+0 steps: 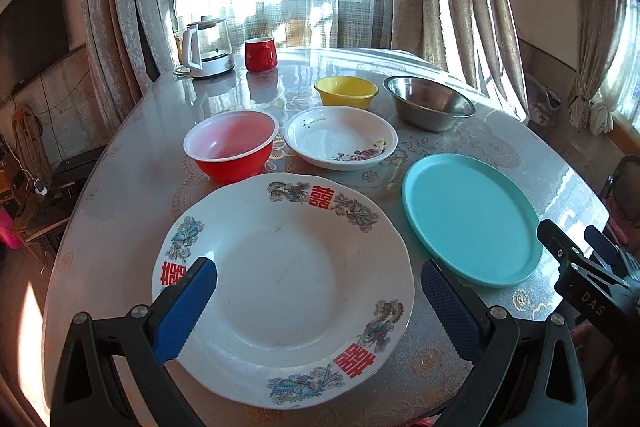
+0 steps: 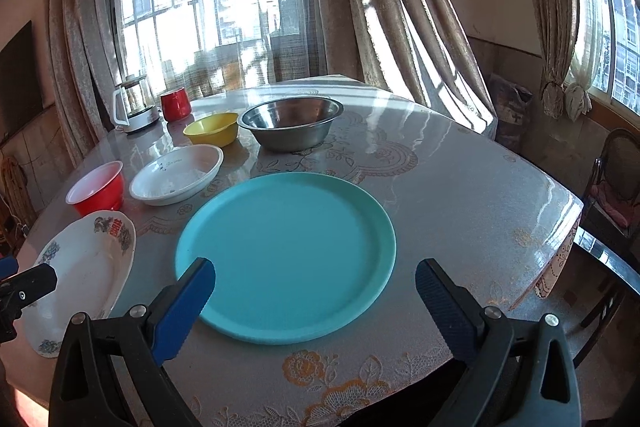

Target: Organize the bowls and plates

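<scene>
A large white plate with red characters [image 1: 280, 287] lies at the table's near edge; my left gripper [image 1: 318, 287] hovers open above it, empty. A teal plate [image 1: 468, 219] lies to its right; in the right wrist view my right gripper [image 2: 316, 287] is open and empty over the teal plate [image 2: 286, 255]. Behind them stand a red bowl [image 1: 232, 145], a small white floral plate [image 1: 340, 137], a yellow bowl [image 1: 346, 91] and a steel bowl [image 1: 430, 103]. The right gripper also shows in the left wrist view [image 1: 580, 247].
A glass kettle [image 1: 206, 47] and a red mug [image 1: 260, 55] stand at the table's far left. The round table [image 2: 460, 195] has a glossy patterned cover. A dark chair [image 2: 616, 179] stands at the right. Curtains hang behind.
</scene>
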{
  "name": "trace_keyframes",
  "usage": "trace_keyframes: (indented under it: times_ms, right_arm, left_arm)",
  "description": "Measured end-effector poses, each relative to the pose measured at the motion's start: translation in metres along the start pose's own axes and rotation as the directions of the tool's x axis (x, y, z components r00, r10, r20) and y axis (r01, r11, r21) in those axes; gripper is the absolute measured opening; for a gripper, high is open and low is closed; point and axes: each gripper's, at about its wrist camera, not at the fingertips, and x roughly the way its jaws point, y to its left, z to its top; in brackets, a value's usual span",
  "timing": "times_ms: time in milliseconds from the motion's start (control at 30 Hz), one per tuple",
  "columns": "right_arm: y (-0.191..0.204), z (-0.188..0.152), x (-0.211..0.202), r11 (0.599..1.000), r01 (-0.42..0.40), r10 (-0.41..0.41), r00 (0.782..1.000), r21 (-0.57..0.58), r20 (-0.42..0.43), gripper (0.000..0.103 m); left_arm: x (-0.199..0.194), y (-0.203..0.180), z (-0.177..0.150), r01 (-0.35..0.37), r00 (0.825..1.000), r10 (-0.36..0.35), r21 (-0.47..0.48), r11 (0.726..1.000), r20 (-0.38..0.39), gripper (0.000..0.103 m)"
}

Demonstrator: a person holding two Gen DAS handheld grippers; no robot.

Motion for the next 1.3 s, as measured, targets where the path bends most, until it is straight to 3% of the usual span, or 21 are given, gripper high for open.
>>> trace_keyframes:
  times_ms: [100, 367, 467, 567, 733, 900, 1000, 1167, 1300]
  right_arm:
    - [-0.008, 0.004, 0.003, 1.000, -0.009, 0.009, 0.999, -0.002, 0.034, 0.103]
    - [-0.020, 0.007, 0.025, 0.999, 0.025, -0.026, 0.999, -0.041, -0.029, 0.103]
    - [-0.026, 0.008, 0.032, 0.999, 0.031, -0.033, 0.999, -0.045, -0.034, 0.098]
    - [-0.032, 0.007, 0.043, 0.999, 0.009, -0.011, 0.998, -0.041, -0.063, 0.091]
    - [-0.039, 0.003, 0.067, 0.999, -0.013, 0.006, 0.990, -0.049, -0.139, 0.066]
    - [-0.041, 0.000, 0.082, 0.999, -0.030, 0.022, 0.983, -0.041, -0.183, 0.039]
    - [-0.045, 0.001, 0.082, 0.999, -0.035, 0.030, 0.983, -0.025, -0.183, 0.036]
    - [-0.050, 0.004, 0.081, 0.999, 0.011, -0.017, 0.986, -0.035, -0.164, 0.012]
    - [-0.055, 0.008, 0.083, 1.000, -0.005, 0.001, 0.986, -0.026, -0.168, 0.010]
  left_arm:
    - [0.001, -0.010, 0.006, 0.013, 1.000, -0.013, 0.033, 0.999, 0.008, 0.103]
    - [0.012, -0.035, 0.025, 0.092, 0.996, -0.092, 0.056, 0.994, -0.012, 0.103]
    - [0.018, -0.043, 0.033, 0.106, 0.994, -0.106, 0.060, 0.993, -0.013, 0.103]
    - [0.026, -0.052, 0.039, 0.110, 0.994, -0.110, 0.080, 0.991, -0.010, 0.103]
    - [0.041, -0.062, 0.050, 0.140, 0.990, -0.137, 0.096, 0.985, -0.031, 0.103]
    - [0.060, -0.068, 0.056, 0.122, 0.991, -0.116, 0.094, 0.988, -0.064, 0.102]
    - [0.065, -0.073, 0.054, 0.127, 0.991, -0.121, 0.113, 0.985, -0.065, 0.097]
    - [0.075, -0.082, 0.053, 0.133, 0.988, -0.121, 0.136, 0.982, -0.091, 0.090]
    - [0.083, -0.089, 0.051, 0.137, 0.986, -0.122, 0.143, 0.980, -0.110, 0.090]
